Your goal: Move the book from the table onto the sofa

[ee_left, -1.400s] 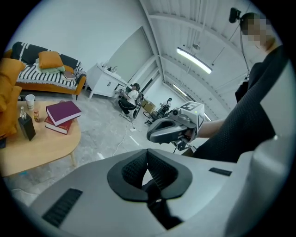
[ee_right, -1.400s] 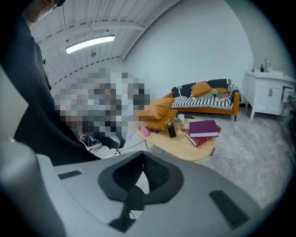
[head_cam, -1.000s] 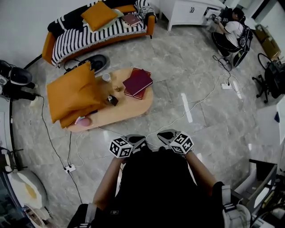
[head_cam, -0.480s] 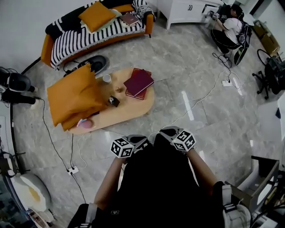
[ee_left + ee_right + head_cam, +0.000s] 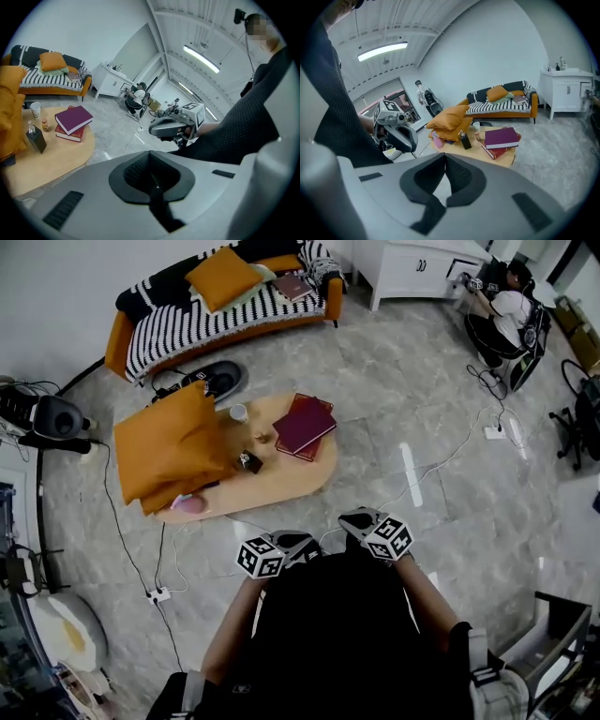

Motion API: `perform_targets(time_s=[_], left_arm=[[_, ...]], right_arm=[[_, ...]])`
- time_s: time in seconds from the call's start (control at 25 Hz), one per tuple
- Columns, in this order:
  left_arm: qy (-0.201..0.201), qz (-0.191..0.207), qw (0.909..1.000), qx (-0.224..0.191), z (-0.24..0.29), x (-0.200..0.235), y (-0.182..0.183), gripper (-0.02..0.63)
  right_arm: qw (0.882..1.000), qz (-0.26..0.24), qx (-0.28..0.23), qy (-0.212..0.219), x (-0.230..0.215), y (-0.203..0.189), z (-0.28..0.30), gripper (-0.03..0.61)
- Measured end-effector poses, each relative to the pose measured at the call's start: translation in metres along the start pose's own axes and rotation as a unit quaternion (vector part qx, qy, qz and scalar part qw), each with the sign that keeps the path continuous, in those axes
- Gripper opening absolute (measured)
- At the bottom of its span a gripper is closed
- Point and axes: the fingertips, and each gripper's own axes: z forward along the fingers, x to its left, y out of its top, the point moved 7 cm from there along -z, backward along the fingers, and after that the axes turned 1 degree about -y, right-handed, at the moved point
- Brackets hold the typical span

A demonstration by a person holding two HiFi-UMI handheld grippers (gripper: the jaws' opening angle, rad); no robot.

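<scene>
A purple book (image 5: 303, 422) lies on top of a red book on the oval wooden table (image 5: 281, 482); the pair also shows as the purple book (image 5: 73, 118) and the purple book (image 5: 501, 137). The orange sofa (image 5: 225, 310) with a striped throw stands beyond the table, and another book (image 5: 293, 286) lies on it. My left gripper (image 5: 296, 542) and right gripper (image 5: 356, 520) are held close to the body, well short of the table. Both are shut and empty: left gripper (image 5: 151, 177), right gripper (image 5: 444, 180).
Orange cushions (image 5: 169, 442), a white cup (image 5: 238, 412), a small dark bottle (image 5: 248, 461) and a pink item (image 5: 187, 505) share the table. Cables and a power strip (image 5: 157, 594) lie on the floor. A white cabinet (image 5: 422, 268) and a seated person (image 5: 506, 310) are at the back right.
In the head view the table and sofa have slid slightly right and down. Both grippers stay shut and empty in front of the body.
</scene>
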Motion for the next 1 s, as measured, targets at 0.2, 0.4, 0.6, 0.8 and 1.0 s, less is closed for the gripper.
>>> perform_targets(time_s=[0.2,0.4,0.6,0.8,1.0], left_arm=[[0.02,-0.013,0.9996,-0.012,0.024,0.002,0.027,0.005],[0.032,-0.015,0.9994,-0.003,0.066,-0.002,0.058,0.005],[0.021,-0.009,0.9997,0.005,0.123,-0.017,0.099,0.005],[0.02,0.0,0.9995,0.026,0.158,-0.035,0.121,0.005],[0.02,-0.011,0.9991,0.037,0.165,-0.03,0.115,0.005]], right_arm=[[1.0,-0.014,-0.002,0.025,-0.041,0.018,-0.006,0.009],[0.998,-0.025,0.005,0.049,-0.085,0.027,-0.023,0.009],[0.998,-0.031,0.015,0.055,-0.137,0.028,-0.055,0.009],[0.998,-0.022,0.024,0.058,-0.175,0.02,-0.085,0.009],[0.998,-0.009,0.026,0.048,-0.198,0.01,-0.089,0.009]])
